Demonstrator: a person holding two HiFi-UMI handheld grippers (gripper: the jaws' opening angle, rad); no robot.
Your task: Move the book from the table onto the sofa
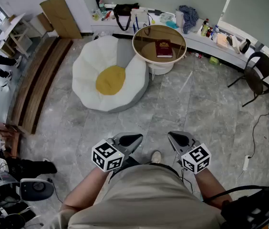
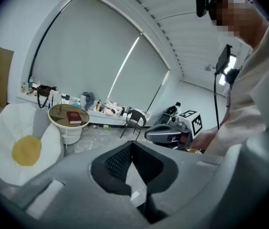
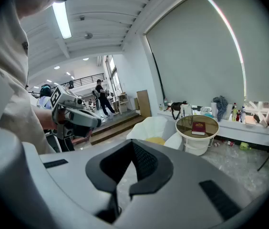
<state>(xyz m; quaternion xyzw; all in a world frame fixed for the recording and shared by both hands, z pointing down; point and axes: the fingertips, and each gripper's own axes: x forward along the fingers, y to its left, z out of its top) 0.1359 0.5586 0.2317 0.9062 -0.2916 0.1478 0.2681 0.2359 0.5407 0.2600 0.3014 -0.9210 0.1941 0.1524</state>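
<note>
Plainly, left gripper (image 1: 135, 139) and right gripper (image 1: 174, 137) sit closed, empty

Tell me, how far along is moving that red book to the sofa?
Nothing is done: the red book lies on the round table. Nothing is in hand: the left gripper and right gripper are shut, empty, far from the table. Remaining: approach, grasp the book, place it on the white sofa.
</note>
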